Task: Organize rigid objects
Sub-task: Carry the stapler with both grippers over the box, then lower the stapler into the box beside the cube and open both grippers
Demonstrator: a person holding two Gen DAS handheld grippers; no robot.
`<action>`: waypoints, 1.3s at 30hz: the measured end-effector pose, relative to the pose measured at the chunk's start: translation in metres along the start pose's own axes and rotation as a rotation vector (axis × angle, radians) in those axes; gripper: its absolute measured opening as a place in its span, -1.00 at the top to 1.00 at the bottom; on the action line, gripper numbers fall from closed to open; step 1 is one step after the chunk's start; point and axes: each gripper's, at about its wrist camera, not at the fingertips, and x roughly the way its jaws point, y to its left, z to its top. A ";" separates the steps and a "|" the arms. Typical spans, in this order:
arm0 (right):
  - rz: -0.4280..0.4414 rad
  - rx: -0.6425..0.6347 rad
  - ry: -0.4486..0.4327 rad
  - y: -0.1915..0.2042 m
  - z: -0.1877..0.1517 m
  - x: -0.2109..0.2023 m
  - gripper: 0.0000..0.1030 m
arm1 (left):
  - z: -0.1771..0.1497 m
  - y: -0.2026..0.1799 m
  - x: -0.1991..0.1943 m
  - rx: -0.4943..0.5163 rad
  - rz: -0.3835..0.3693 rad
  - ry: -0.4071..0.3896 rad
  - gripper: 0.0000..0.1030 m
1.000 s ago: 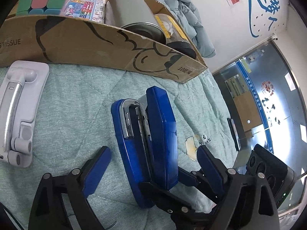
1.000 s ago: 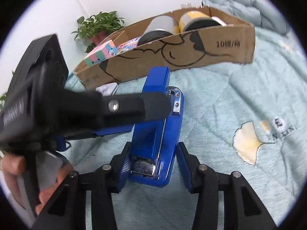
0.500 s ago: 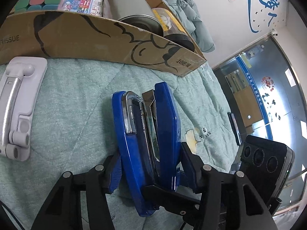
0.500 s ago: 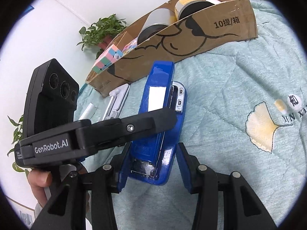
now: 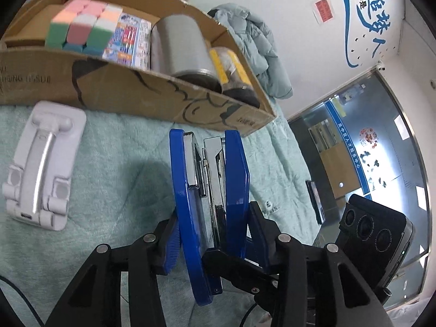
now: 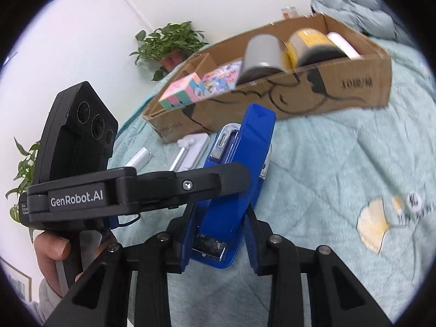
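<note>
**Blue stapler clamped from two sides above the quilt**

At the far left of the left wrist view a white folding stand (image 5: 41, 169) lies flat on the pale green quilt (image 5: 114, 163), just in front of the long cardboard box (image 5: 122, 90). Inside the box, from left to right, sit a pastel puzzle cube (image 5: 81, 27), a colourful printed packet (image 5: 128, 41), a grey cylinder (image 5: 179, 49) and a yellow-labelled jar (image 5: 231, 73).

In the middle is the stapler (image 5: 209, 199): glossy deep blue plastic, turned on its side, with its base and top arm forming two long blue slabs. Between them run the chrome magazine and a bright metal plate near the nose. It points away toward the box and appears raised off the quilt, casting a shadow to its left.

The left gripper (image 5: 212, 234) has just been closing; its blue-padded fingers (image 5: 171, 245) now press on both flat sides of the stapler near its hinge end.

From the right wrist view, the right gripper (image 6: 215, 242) has likewise been narrowing and squeezes the stapler's rear end, where the open metal back of the magazine shows. The left gripper's black arm crosses over the stapler there, held by a hand (image 6: 51, 253) at lower left.
</note>
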 end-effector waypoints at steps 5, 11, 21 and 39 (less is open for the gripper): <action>0.004 -0.062 -0.047 0.013 0.022 -0.004 0.40 | 0.023 -0.010 -0.022 0.026 -0.005 -0.065 0.19; 0.014 -0.132 -0.106 0.026 0.063 -0.003 0.40 | 0.070 -0.023 -0.049 0.084 0.011 -0.132 0.19; 0.061 -0.160 -0.096 0.021 0.135 0.029 0.40 | 0.160 -0.015 -0.053 0.103 0.111 -0.145 0.19; -0.106 -0.178 0.020 0.009 0.173 0.097 0.39 | 0.220 0.038 0.011 0.058 0.229 0.009 0.11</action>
